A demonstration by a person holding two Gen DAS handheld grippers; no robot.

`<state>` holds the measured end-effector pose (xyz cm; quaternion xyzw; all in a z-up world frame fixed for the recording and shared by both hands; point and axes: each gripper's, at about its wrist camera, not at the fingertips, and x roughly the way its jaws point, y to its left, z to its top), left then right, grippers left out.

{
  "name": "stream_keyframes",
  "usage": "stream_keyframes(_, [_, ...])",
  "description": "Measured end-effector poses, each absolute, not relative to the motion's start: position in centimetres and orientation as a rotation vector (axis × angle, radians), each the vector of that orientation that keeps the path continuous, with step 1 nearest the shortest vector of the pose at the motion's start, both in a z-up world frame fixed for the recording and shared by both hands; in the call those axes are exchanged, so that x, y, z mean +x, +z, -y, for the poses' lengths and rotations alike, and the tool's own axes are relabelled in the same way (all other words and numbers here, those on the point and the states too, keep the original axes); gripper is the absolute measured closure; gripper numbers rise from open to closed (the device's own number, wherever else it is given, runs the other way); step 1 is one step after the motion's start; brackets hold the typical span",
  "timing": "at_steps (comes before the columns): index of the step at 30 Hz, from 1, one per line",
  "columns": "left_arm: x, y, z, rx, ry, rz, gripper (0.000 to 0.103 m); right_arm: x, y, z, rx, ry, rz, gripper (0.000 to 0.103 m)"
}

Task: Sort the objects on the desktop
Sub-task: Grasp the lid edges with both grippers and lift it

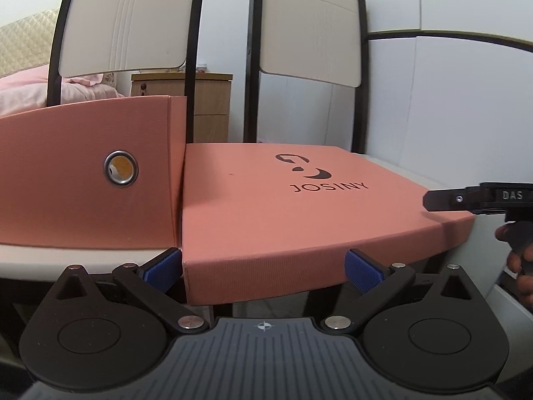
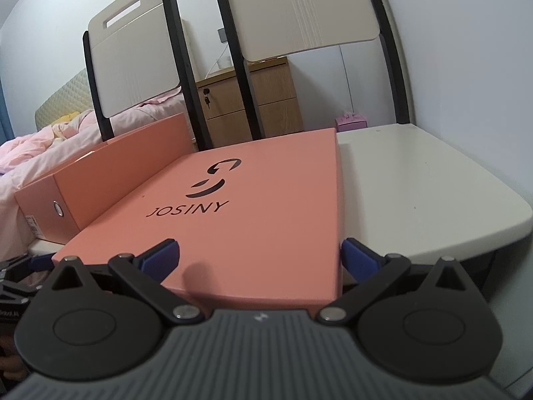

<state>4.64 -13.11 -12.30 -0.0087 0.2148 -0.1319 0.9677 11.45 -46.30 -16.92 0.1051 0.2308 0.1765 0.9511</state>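
Box: salmon box (image 1: 83, 173) is standing at the left on the table (image 2: 416, 200), open at the top, its end wall with a metal grommet (image 1: 120, 168) facing the left camera.
Lid: lid (image 1: 283, 206) is lying flat just right of the box, its left edge touching or nearly touching the box wall, its near end overhanging the table edge.
Left gripper: left gripper (image 1: 263, 268) is sitting wide open at the lid's near end wall, blue pads (image 1: 163, 268) flanking that wall without visibly pinching it; nothing is being held.
Right gripper: right gripper (image 2: 260, 256) is hanging wide open at the lid's near right corner, one pad above the top panel, the other beside the right edge; contact cannot be told.
Step, as judged: both grippers appear to be lining up on the lid, likely to lift it onto the box.
Doing it well: each gripper should be closing squarely on a rim wall, not on the flat top; the two should be rising together and level, since a thin card lid is likely to twist or slip from a single corner.
Long axis: lid's long axis is running from the near edge toward the chairs (image 1: 306, 33), parallel to the box.
Pointing: JOSINY logo (image 2: 188, 209) is reading upright from the near end, emblem toward the far end.
Risk: overhanging end is looking prone to tipping if pressed down.
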Motion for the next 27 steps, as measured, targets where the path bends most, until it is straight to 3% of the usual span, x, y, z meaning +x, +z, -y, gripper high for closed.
stream_keyframes(12, [7.3,-10.8,8.2,-0.299,-0.248,-0.528,0.000,9.2,-16.4,47.4,0.296,0.427,-0.482,0.000])
stream_keyframes(27, [13.2,-12.7,6.9,-0.512,-0.346,-0.802,0.001,13.3,-19.8,50.7,0.740,0.422,-0.669,0.000])
